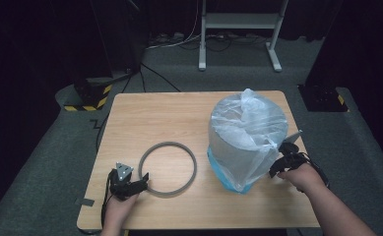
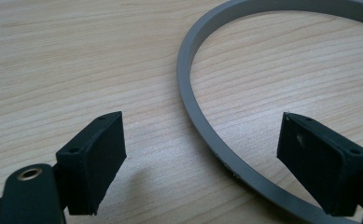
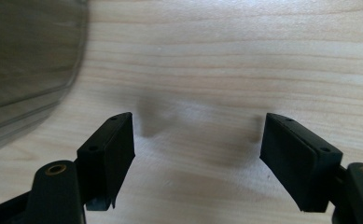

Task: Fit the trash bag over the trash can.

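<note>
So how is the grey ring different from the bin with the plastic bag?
The grey ring lies flat and low on the table; the bin stands tall. The grey ring is bare and open in the middle; the bin is covered by a clear plastic bag. The left claw straddles the grey ring; the right claw is beside the bin. Both are round and grey.

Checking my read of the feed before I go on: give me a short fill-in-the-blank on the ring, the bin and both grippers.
1. The grey ring lies flat on the wooden ____.
2. The left gripper has its jaws ____, one on each side of the ring's band.
3. The bin is lined with a clear plastic ____.
4. The right gripper is open over bare ____.

Missing words: table; open; bag; wood
</note>
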